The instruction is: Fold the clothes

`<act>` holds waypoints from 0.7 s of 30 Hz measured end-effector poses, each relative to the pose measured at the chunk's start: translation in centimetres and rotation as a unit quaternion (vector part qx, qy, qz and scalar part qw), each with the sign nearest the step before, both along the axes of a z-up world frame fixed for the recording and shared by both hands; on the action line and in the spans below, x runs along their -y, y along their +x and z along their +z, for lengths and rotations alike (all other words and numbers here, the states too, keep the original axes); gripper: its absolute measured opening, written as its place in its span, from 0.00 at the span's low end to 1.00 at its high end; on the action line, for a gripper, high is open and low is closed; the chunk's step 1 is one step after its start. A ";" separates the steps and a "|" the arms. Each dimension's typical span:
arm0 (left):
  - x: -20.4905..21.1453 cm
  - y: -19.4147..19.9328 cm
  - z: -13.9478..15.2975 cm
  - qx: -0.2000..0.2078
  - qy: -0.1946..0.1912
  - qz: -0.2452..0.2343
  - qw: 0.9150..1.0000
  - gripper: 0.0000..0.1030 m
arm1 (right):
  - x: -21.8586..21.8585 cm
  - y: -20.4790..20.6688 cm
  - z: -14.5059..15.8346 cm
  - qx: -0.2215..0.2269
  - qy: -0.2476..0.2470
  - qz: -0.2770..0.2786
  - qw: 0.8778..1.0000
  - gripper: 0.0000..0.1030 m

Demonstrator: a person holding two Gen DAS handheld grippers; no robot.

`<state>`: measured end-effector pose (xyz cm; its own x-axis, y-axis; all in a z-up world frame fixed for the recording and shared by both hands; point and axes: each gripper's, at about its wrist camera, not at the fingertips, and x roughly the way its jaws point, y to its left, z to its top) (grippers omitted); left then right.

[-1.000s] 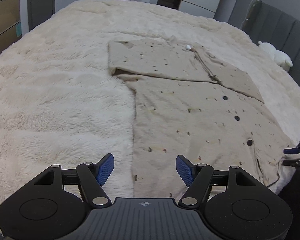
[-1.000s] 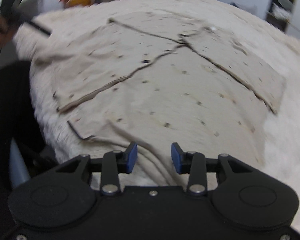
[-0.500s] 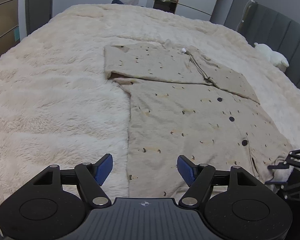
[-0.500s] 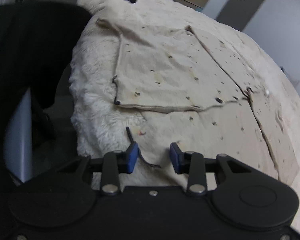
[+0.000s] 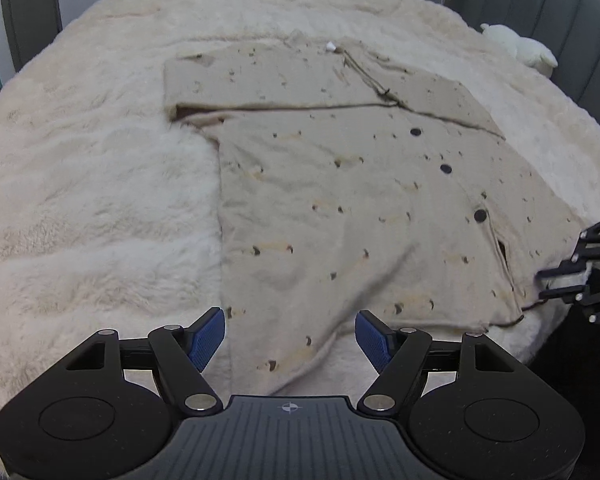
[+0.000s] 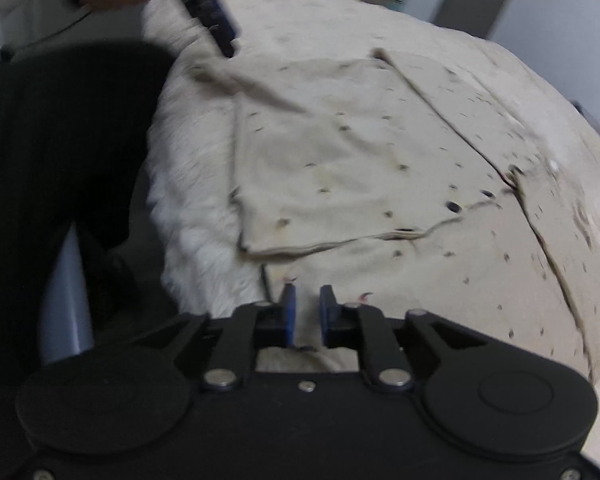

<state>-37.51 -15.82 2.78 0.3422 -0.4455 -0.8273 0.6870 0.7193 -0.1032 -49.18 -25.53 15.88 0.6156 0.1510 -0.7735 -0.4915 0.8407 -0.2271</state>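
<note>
A beige buttoned shirt (image 5: 360, 200) with small dark specks lies flat on the fluffy cream bedspread (image 5: 92, 200), sleeves folded across the top. My left gripper (image 5: 290, 338) is open, its blue pads either side of the shirt's near-left hem corner. My right gripper (image 6: 308, 312) has its jaws nearly closed on the shirt's (image 6: 380, 184) other hem corner, cloth between the pads. It also shows at the right edge of the left wrist view (image 5: 580, 276).
A grey upholstered headboard (image 5: 540, 12) and a white plush toy (image 5: 516, 46) are at the far right. Wardrobes and a door stand behind the bed. The person's dark clothing (image 6: 60, 160) fills the left of the right wrist view, beside the bed edge.
My right gripper has moved in to the hem corner and its jaws have narrowed around the cloth. My left gripper has moved forward so the left hem corner lies between its open pads.
</note>
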 end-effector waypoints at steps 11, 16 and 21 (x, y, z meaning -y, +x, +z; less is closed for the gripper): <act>-0.6 -0.8 -1.8 0.000 0.065 -0.026 0.998 0.67 | -4.8 1.9 -2.0 0.023 -0.026 0.091 0.995 0.38; -1.0 -1.1 -2.0 0.025 0.099 -0.031 0.994 0.37 | -5.0 2.8 -2.7 0.011 -0.047 0.085 0.995 0.00; -1.4 -1.3 -2.2 0.050 0.133 -0.036 0.989 0.08 | -2.4 1.1 0.4 0.037 -0.023 0.062 0.997 0.00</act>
<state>-38.83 -14.44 0.57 0.4038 -0.2419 -0.8823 0.7341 0.6612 0.1546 -48.12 -23.14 16.25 0.6497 0.1950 -0.7347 -0.5723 0.7617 -0.3039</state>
